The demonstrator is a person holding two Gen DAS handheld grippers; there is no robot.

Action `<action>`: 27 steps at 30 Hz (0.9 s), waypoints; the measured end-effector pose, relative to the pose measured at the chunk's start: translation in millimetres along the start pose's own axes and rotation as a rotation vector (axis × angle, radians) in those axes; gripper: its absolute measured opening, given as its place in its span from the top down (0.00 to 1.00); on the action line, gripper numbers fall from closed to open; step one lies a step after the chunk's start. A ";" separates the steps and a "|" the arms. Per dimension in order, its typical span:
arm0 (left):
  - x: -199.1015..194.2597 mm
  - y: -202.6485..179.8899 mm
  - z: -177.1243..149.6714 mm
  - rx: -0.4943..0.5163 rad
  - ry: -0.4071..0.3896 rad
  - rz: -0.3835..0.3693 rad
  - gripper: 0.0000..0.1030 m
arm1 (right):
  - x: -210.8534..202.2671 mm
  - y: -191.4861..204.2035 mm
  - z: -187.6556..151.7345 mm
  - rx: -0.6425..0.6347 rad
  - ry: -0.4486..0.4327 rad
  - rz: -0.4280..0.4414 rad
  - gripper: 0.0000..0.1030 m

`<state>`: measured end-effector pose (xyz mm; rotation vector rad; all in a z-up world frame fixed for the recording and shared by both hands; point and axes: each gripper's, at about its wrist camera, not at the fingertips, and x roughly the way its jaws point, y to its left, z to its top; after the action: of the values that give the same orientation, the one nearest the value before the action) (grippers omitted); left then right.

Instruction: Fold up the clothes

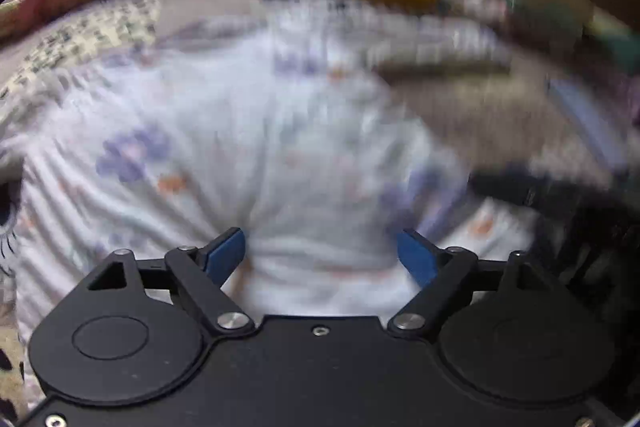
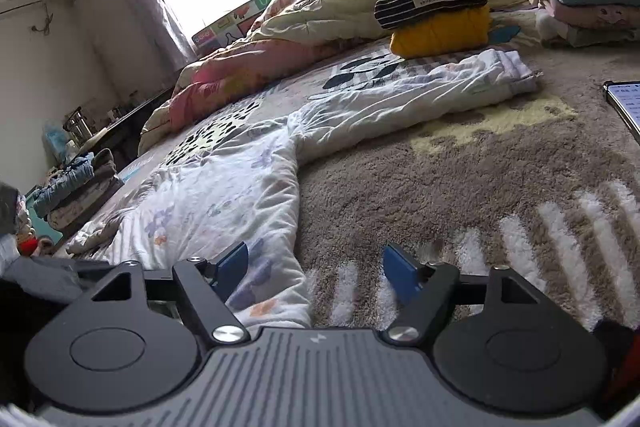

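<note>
Both claws wide, nothing pinched — white floral garment not yet folded.

Left gripper point(image 1: 320, 255) hangs over the garment's point(image 1: 224, 155) body w/ blue pads spread; view is blurred, but no cloth looks caught between them. Right gripper point(image 2: 316, 269) sits low at the hem edge, jaws apart, one pad over cloth, the other over the shaggy blanket point(image 2: 460, 179). Garment point(image 2: 224, 187) lies spread flat, one sleeve point(image 2: 420, 95) stretched out toward the folded stack point(image 2: 436, 11). Judging by that — several pieces done, this one barely begun; sleeves and body folds still to go.
</note>
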<state>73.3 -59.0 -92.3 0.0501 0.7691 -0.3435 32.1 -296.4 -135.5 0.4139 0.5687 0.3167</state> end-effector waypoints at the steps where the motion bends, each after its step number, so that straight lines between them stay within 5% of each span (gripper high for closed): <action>1: 0.6 3.4 0.1 -0.016 -0.006 0.006 0.18 | -0.2 -0.3 0.3 0.004 -0.003 0.000 0.27; 3: 15.2 9.6 -6.5 -0.025 0.099 -0.001 0.16 | 0.1 -0.3 0.3 0.007 -0.003 -0.002 0.27; 6: 16.0 -0.9 -3.5 0.096 0.124 0.010 0.14 | 1.1 1.5 -0.1 -0.001 0.000 -0.005 0.27; 11: -11.2 -0.9 16.0 0.040 -0.034 0.005 0.14 | -3.0 1.8 1.9 -0.005 -0.037 -0.035 0.25; 14: -28.9 -7.3 27.1 0.045 -0.129 0.012 0.14 | -5.2 4.3 8.1 -0.004 -0.079 -0.083 0.00; 22: -36.2 6.2 35.0 -0.003 -0.145 0.014 0.14 | 41.1 27.6 69.9 -0.322 -0.111 -0.215 0.00; 27: -45.4 28.5 20.3 -0.077 -0.136 0.044 0.14 | 98.4 -7.7 101.1 -0.247 -0.158 -0.279 0.00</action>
<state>65.9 -22.6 -48.6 -0.0288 0.6451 -0.2726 170.3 -293.1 -106.2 0.1163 0.4198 0.0827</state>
